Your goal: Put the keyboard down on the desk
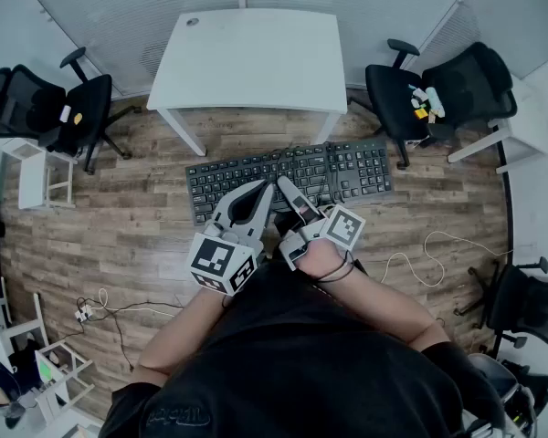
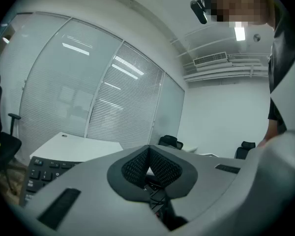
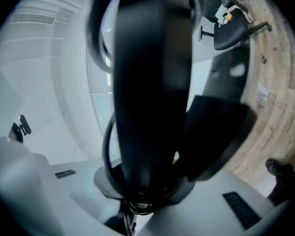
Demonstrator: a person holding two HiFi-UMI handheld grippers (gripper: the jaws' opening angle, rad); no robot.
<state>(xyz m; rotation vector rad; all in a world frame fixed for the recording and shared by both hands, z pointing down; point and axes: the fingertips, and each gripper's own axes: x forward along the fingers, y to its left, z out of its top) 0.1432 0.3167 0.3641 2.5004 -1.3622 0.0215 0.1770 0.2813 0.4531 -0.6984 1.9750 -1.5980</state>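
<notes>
The black full-size computer keyboard point(image 1: 288, 179) is long and flat, with many rows of dark keys with pale letters and a number block at its right end. It is up in the air over the brown wooden plank floor point(image 1: 146, 235), on the person's side of the white rectangular tabletop point(image 1: 251, 57) and apart from it.

The head view shows the whole keyboard from above, lying almost level, with both tools at its near long edge. The right tool point(image 1: 290, 192) pinches this edge near the middle. The left tool point(image 1: 267, 188) is just beside it, with its jaws pressed together and nothing between them.

The left gripper view gives what the head view does not. There the dark mesh pads of the left tool point(image 2: 148, 149) meet at the tips, only the left end of the keyboard point(image 2: 44, 168) appears low at the left, and the tabletop point(image 2: 73, 144) is behind it at nearly the same height.

In the right gripper view the keyboard point(image 3: 152, 82) is a wide, blurred black bar standing on end, which fills the space between the grey jaws of the right tool point(image 3: 140, 186). A thin black cable point(image 3: 106, 146) curves beside it.
</notes>
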